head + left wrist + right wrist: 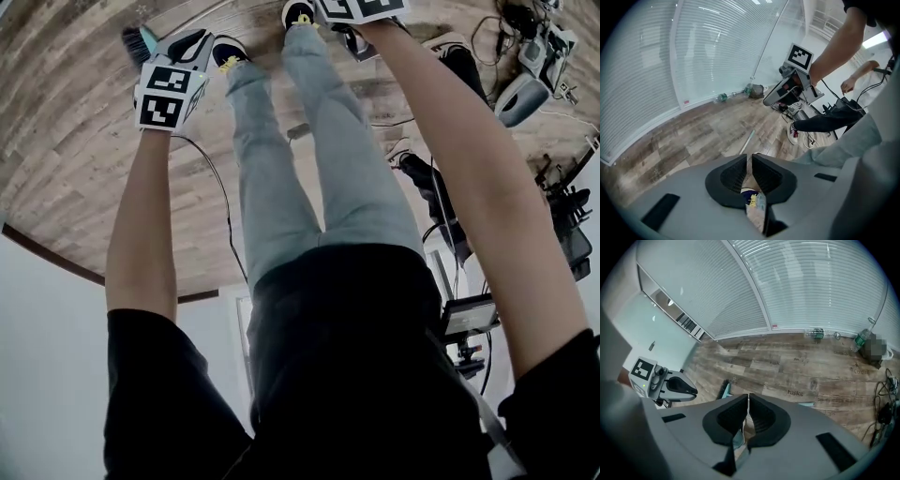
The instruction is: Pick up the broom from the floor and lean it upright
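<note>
Head view: one broom (140, 40)

**Most of the Broom Out of Sight**

In the head view, the teal broom head with dark bristles (141, 39) showed only as a corner beyond the left hand-held gripper (180, 58), whose body covered the rest. No handle could be traced there. The right hand-held gripper (361, 9) was cut off by the top edge, with only its marker cube (349, 7) in frame. In the left gripper view, the near end of the pale thin handle (749, 139) on the wooden floor (693, 140) was hidden behind the gripper's body. In the right gripper view, the broom head was likewise half covered. The small green bottles (816, 333) by the wall were too small to tell apart.
</note>
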`<state>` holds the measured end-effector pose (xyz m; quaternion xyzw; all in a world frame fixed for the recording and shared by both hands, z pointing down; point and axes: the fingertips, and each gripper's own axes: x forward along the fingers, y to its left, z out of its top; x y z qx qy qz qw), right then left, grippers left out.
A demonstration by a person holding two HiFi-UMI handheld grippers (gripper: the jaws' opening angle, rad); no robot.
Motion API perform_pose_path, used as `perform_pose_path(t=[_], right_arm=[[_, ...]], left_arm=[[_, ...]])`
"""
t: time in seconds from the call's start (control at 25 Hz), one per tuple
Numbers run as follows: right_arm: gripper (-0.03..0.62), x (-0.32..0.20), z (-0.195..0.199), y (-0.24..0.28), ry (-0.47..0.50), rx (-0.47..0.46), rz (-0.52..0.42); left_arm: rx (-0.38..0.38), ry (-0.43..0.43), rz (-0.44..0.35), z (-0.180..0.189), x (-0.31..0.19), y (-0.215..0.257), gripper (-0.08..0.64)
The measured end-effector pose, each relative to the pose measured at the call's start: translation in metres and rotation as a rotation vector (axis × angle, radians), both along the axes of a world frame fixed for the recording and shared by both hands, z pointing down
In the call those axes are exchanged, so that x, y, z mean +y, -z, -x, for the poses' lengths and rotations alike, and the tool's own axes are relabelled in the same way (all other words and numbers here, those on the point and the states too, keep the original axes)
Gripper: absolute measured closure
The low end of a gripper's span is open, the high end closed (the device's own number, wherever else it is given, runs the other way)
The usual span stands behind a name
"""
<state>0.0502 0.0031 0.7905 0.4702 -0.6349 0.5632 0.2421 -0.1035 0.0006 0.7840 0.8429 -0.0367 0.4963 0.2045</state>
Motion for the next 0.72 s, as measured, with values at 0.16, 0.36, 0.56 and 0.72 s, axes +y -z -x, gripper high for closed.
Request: perform_pose_path(t=[0.16, 0.36, 0.56, 0.72], right_arm=[[0.553, -0.004, -0.003, -0.03, -0.046, 0.002, 0.02], [0.433, -0.003, -0.004, -0.067, -0.097, -0.003, 0.059], [0.433, -0.002, -0.005, -0.104, -0.146, -0.011, 0.101], [0.433, -0.005, -0.003, -0.138, -0.182, -0.021, 0.117]], left_arm=[[0.009, -0.002, 0.027, -0.01, 0.005, -0.022, 0.508], [-0.082, -0.035, 0.167, -0.005, 0.031, -0.061, 0.307], [-0.166, -0.085, 0.134, 0.007, 0.031, -0.096, 0.269], [-0.187, -0.112, 0.094, 0.008, 0.024, -0.126, 0.261]])
